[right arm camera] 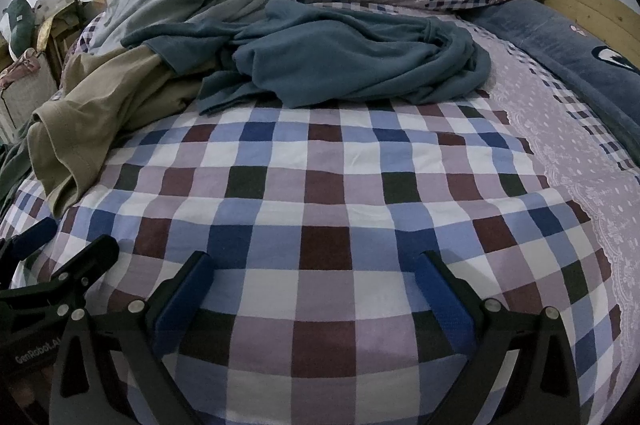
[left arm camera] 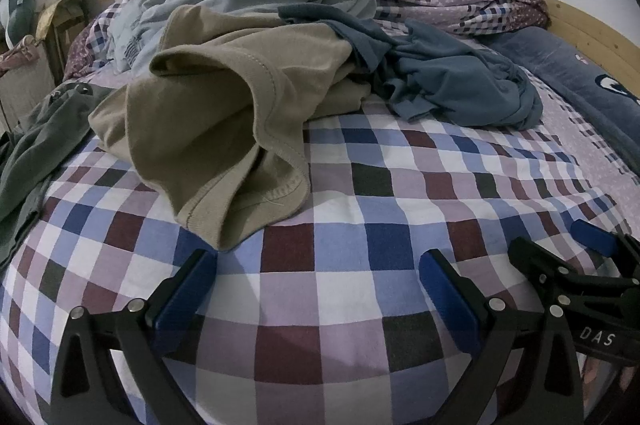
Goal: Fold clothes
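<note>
Both grippers wide open and empty over the checked bedsheet (right arm camera: 320, 185), with the clothes heaped beyond them.

My left gripper (left arm camera: 318, 285) sits just short of the tan shirt (left arm camera: 224, 129), my right gripper (right arm camera: 316, 285) well back from the teal top (right arm camera: 340, 65); none of the pile looks folded. I'd pinch one hem edge only, so a single layer lifts. My left view shows the tan shirt's open sleeve and a dark green garment (left arm camera: 36, 145); the right view shows the teal top spread out.

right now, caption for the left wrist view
Open left claw hovers over checked bedsheet, facing crumpled tan shirt.
</note>
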{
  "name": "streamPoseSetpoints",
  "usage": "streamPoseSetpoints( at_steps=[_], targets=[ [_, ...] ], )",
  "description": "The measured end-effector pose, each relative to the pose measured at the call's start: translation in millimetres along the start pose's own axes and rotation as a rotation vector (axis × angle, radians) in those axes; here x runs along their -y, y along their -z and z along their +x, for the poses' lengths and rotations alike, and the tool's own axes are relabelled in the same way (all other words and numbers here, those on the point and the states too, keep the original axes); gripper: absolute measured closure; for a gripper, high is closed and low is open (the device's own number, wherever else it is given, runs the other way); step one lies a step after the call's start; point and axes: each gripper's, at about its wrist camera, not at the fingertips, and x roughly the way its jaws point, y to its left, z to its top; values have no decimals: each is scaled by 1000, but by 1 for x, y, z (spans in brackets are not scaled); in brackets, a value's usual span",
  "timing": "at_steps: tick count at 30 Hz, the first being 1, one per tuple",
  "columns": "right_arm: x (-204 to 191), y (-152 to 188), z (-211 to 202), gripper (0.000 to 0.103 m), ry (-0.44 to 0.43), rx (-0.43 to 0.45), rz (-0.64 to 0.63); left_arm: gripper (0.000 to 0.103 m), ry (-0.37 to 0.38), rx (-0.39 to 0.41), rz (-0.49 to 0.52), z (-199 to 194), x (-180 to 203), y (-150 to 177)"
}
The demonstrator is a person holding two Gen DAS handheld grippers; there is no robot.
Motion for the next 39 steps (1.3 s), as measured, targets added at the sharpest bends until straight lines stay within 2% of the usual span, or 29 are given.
streamPoseSetpoints(
  at_steps=[16, 22, 25, 39],
  targets=[
    [-3, -3, -11, 0, -49, 34, 6, 0, 85, 157, -144, -43, -32, -7],
    [-13, -13, -23, 0, -157, 71, 14, 0, 122, 285, -229, -65, -59, -14],
    [-23, -19, -29, 0, -182, 104, 1, 0, 159, 327, -271, -72, -74, -21],
    [-69, -29, -50, 0, -223, 215, -155, 1, 261, 354, -298, -70, -99, -36]
  ],
)
